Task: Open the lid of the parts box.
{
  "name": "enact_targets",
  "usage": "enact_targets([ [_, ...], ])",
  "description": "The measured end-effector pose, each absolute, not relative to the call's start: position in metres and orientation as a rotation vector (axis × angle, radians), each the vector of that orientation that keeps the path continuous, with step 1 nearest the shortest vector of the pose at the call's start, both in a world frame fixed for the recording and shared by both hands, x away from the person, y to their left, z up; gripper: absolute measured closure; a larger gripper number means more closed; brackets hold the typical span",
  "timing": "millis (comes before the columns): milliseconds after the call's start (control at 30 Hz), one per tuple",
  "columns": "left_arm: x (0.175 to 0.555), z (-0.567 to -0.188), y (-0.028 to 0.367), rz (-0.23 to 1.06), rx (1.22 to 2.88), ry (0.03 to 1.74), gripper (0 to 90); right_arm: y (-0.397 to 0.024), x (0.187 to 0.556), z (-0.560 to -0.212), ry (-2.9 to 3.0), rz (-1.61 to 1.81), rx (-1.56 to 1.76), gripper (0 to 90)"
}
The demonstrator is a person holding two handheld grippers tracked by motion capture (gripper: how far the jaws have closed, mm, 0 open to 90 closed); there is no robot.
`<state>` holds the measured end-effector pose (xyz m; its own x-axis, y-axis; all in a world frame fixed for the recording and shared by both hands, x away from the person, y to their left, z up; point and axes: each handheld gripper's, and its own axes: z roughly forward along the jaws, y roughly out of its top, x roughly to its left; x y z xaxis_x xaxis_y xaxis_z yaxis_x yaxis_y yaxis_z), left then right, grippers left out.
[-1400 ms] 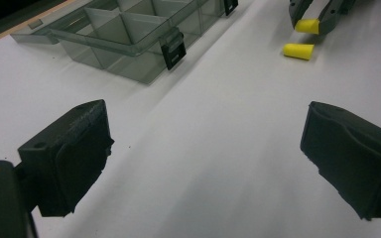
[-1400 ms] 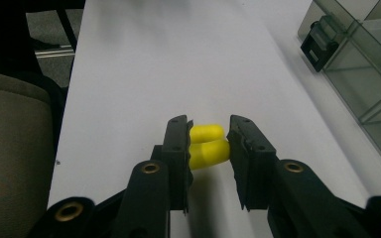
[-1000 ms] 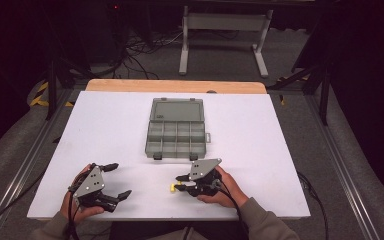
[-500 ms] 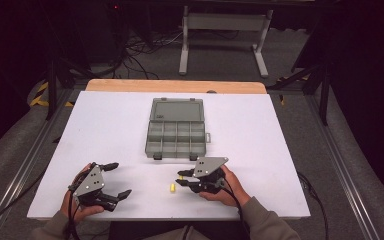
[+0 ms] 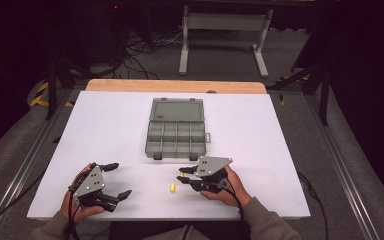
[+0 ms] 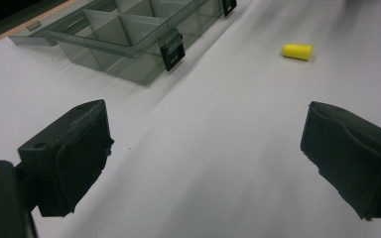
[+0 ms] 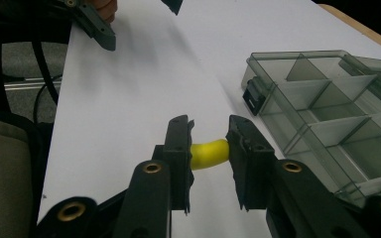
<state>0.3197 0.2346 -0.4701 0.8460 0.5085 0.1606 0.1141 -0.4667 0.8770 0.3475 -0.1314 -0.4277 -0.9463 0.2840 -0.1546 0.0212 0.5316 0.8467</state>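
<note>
The right claw (image 5: pixel 182 177), clenched on a yellow earplug (image 7: pixel 209 153), has drawn toward 3 o'clock, away from a second plug (image 5: pixel 172 187) lying loose on the counter (image 5: pixel 280 150). It probably goes next into the organizer box (image 5: pixel 176 131) at 12 o'clock. The left claw (image 5: pixel 121 179) is released and empty.

Left tool (image 5: pixel 114 181) wide open, low over the table; right tool (image 5: pixel 183 177) clamped narrow, pointing left.

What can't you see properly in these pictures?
- The yellow plug held in the right tongs: both ends are hidden behind the pads in the right gripper view.
- The organizer box: cut off by the right edge there, and its far end by the top edge in the left gripper view.
- The box's compartments: too small in the high view to tell whether anything lies inside.
</note>
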Motion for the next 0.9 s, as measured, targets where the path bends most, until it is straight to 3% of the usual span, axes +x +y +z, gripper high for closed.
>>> enact_targets([
  [900,0.32,-0.4707,0.2345,0.506,2.028,0.455,7.1,-0.1366,0.3569,-0.4209,2.416,1.379,0.306,71.5],
])
